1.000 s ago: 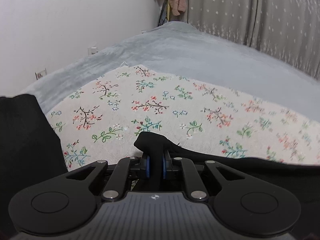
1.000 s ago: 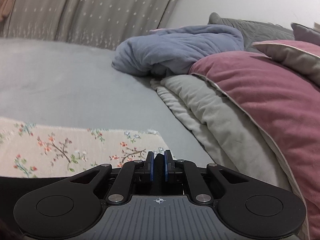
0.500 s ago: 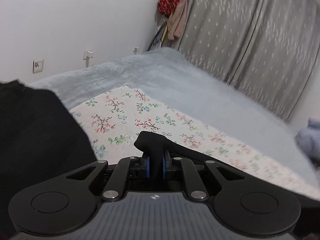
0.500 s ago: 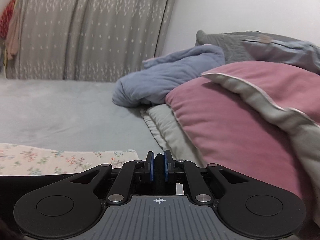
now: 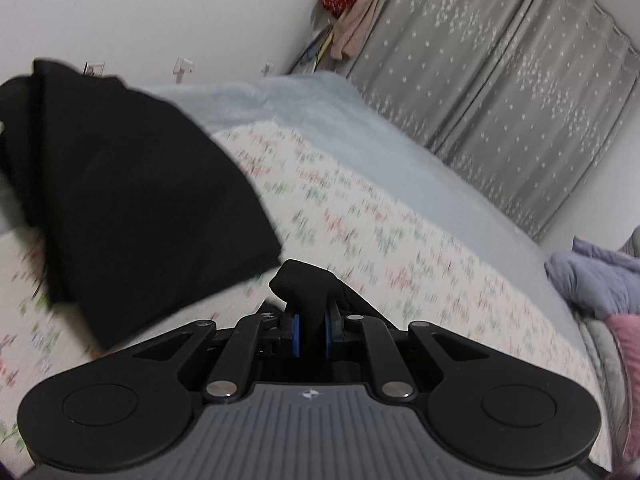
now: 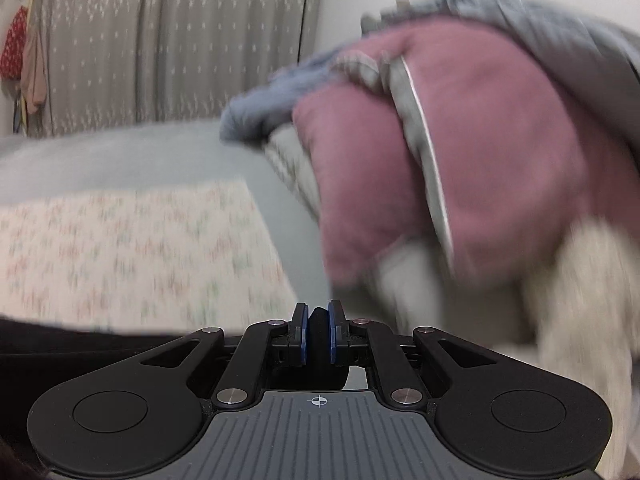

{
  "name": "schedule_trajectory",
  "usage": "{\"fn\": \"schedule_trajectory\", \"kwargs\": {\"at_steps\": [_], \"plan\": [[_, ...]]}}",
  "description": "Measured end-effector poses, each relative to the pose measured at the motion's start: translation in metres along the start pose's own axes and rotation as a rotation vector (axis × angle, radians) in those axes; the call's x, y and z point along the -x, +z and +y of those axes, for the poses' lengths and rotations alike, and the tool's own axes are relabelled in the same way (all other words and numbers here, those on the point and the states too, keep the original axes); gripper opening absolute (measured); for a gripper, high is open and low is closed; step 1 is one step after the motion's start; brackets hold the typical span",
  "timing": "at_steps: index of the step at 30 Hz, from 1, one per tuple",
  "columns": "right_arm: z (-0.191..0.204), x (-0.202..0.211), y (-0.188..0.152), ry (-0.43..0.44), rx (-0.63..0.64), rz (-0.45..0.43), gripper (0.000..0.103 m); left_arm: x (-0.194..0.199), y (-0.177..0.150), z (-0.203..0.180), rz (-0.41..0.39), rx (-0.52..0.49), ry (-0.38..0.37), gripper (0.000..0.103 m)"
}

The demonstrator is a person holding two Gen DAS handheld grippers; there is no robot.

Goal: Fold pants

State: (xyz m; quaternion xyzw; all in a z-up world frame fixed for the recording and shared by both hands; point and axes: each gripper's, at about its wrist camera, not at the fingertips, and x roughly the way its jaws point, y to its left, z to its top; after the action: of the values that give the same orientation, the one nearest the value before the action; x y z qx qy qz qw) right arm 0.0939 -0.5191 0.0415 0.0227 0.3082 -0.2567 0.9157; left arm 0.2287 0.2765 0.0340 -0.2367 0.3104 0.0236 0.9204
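At the bottom centre of each view the left gripper (image 5: 311, 334) and right gripper (image 6: 318, 338) clamp black fabric pants (image 5: 132, 204), partly lifted at left over the floral sheet (image 5: 360, 240), so folding seems barely begun.

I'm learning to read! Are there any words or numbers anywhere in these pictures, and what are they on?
No words or numbers can be read.
Left gripper: only a small emblem, no letters.
Right gripper: only a crosshair mark.
Curtain and floral cloth: patterns only.
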Motion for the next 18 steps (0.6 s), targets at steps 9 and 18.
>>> {"fn": "schedule_trajectory", "kwargs": {"at_steps": [9,18], "plan": [[-0.014,0.024,-0.057,0.022,-0.031,0.043,0.009,0.012,-0.017,0.019,0.000,-0.052,-0.009,0.019],[-0.026,0.037,-0.096,0.024,-0.004,0.127,0.009,0.016,-0.022,0.035,0.058,0.014,-0.050,0.037]]}}
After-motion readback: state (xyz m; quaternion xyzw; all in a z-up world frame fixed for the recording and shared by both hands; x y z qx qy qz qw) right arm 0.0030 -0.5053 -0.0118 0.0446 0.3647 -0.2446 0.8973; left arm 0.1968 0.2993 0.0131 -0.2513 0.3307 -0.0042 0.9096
